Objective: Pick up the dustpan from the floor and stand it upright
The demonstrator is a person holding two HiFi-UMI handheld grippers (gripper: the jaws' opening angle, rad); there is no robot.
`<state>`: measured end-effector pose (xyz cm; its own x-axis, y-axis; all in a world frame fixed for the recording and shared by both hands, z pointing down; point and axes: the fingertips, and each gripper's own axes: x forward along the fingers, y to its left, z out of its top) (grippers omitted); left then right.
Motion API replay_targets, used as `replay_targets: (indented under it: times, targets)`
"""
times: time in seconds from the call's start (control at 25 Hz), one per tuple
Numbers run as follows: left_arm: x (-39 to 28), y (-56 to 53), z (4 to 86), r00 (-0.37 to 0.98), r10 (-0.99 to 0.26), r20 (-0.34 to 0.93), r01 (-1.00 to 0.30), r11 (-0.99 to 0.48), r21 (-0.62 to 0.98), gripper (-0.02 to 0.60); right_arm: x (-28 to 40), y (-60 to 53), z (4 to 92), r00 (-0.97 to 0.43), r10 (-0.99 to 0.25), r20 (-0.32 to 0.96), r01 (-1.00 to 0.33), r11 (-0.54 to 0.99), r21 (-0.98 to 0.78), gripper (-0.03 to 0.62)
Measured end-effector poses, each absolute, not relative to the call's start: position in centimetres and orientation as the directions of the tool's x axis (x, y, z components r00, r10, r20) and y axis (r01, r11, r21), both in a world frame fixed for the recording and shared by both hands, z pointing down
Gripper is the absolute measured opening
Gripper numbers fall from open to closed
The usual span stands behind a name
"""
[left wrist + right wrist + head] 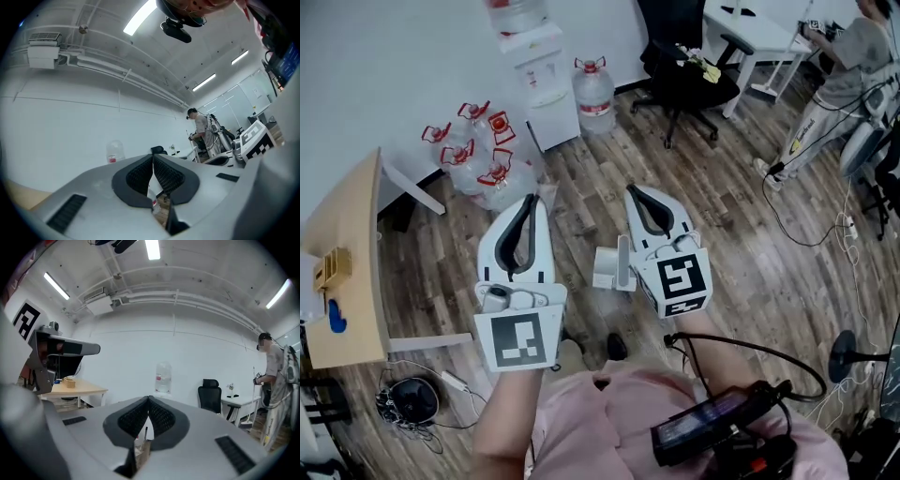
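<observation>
Ceiling lights [152,248] appear only beyond the closed left gripper [153,158] and right gripper [148,399].

There are two tongs, the left tongs [530,200] and the right tongs [634,191], and one white dustpan [607,269]. By the wall stand one water dispenser [546,89], one top bottle [516,14] on it, one full bottle [593,92] beside it, and at least four empty jugs [483,155]. There are also one black chair [686,80], two tabletops, the wooden tabletop [352,281] and the white tabletop [750,28], and one person [844,70].
</observation>
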<state>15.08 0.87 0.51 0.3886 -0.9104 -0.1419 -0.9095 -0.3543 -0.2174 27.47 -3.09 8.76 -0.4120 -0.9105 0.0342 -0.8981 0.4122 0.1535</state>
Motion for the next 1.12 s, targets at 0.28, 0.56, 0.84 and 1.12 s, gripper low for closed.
replay_targets:
  times: [0.28, 0.56, 0.84, 1.12]
  targets:
    - [14.3, -0.5, 0.4, 0.378, -0.914, -0.145, -0.914, -0.344, -0.216, 0.015, 26.1, -3.9, 8.1, -0.426, -0.904, 0.019, -0.891, 0.423, 0.167, 0.002]
    - [14.5, -0.9, 0.5, 0.386, -0.911, -0.143, -0.910, -0.350, -0.223, 0.015, 25.3, -3.9, 7.7, -0.436, -0.900, 0.010, -0.884, 0.430, 0.183, 0.000]
    - [14.2, -0.8, 0.6, 0.382, -0.914, -0.140, -0.912, -0.348, -0.218, 0.015, 24.6, -3.7, 7.7, -0.459, -0.888, 0.009, -0.875, 0.454, 0.167, 0.000]
    - [14.0, -0.5, 0.7, 0.381, -0.915, -0.136, -0.912, -0.347, -0.216, 0.015, 24.3, -3.5, 7.8, -0.464, -0.886, 0.009, -0.873, 0.460, 0.161, 0.000]
